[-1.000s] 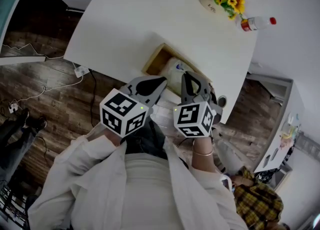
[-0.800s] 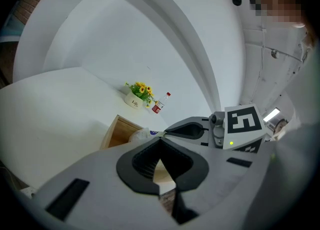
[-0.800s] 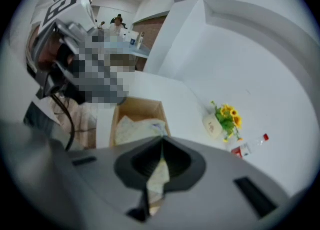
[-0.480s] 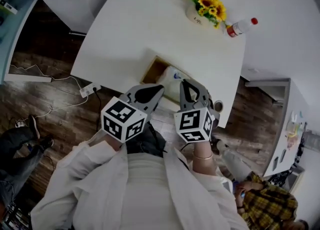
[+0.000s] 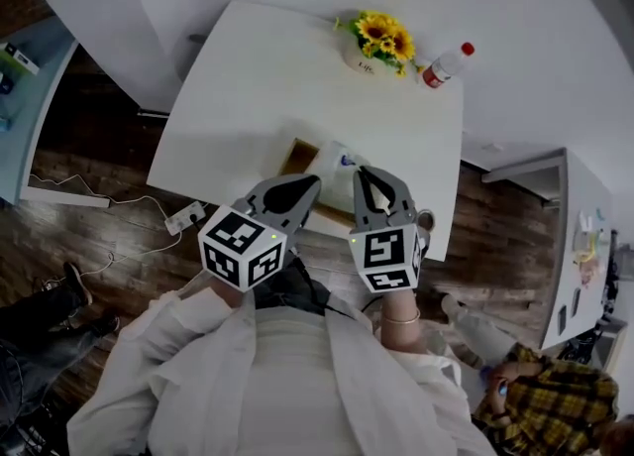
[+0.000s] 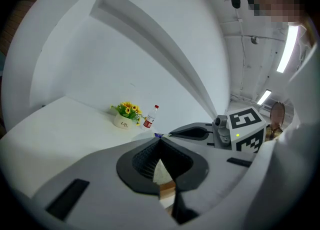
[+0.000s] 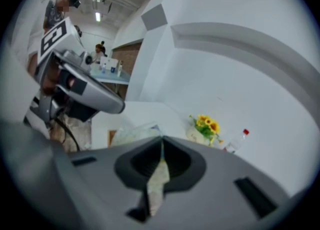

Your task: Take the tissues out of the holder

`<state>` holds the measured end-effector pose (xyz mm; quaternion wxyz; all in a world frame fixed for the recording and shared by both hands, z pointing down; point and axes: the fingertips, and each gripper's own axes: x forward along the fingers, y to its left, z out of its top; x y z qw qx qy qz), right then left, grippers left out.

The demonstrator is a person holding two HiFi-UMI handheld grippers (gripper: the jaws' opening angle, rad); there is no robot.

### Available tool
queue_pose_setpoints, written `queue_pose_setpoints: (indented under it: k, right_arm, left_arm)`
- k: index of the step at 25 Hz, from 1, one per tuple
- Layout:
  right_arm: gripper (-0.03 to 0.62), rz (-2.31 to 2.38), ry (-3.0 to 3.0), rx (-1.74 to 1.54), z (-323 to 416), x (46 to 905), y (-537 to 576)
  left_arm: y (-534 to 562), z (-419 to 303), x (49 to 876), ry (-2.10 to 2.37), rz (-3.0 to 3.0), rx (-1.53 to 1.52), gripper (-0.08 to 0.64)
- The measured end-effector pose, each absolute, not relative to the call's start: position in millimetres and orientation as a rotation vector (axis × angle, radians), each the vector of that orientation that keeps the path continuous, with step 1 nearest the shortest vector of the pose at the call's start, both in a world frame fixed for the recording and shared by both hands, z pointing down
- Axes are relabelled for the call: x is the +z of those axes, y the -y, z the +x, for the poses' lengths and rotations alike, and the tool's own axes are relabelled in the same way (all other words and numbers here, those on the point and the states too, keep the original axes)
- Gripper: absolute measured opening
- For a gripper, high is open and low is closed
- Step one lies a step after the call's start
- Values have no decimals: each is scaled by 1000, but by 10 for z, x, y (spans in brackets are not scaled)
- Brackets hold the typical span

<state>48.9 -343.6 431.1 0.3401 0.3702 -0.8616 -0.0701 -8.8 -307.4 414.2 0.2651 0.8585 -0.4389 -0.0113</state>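
A wooden holder (image 5: 296,158) lies near the front edge of the white table (image 5: 258,77), with a white tissue pack (image 5: 340,160) resting in it. My left gripper (image 5: 305,184) and right gripper (image 5: 365,174) hang side by side just in front of and above the pack, both shut with nothing between the jaws. The right gripper view has the pack (image 7: 134,133) and the holder (image 7: 112,136) beyond the closed jaws of the right gripper (image 7: 161,142), and the left gripper (image 7: 85,90) at upper left. From the left gripper (image 6: 159,140), the right gripper (image 6: 197,132) shows alongside.
A pot of yellow flowers (image 5: 380,40) and a red-capped bottle (image 5: 443,65) stand at the table's far side. On the wooden floor lie a power strip (image 5: 186,215) and cables at left. A person in a plaid shirt (image 5: 540,390) sits at lower right by a white cabinet (image 5: 582,246).
The head view has drawn back, so the table looks smaller and farther. Both grippers stay shut and side by side near the holder's front end.
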Motion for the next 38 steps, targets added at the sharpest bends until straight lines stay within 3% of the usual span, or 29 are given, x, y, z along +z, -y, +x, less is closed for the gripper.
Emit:
queue_pose_setpoints:
  k: [15, 38]
  right_arm:
    - [11, 1190, 2472, -71, 623, 3800, 3415]
    - [11, 1233, 2593, 97, 602, 3790, 3391]
  left_arm:
    - [3178, -145, 3825, 1281, 2459, 24, 17]
    - [3305, -127, 3836, 1354, 2461, 81, 17]
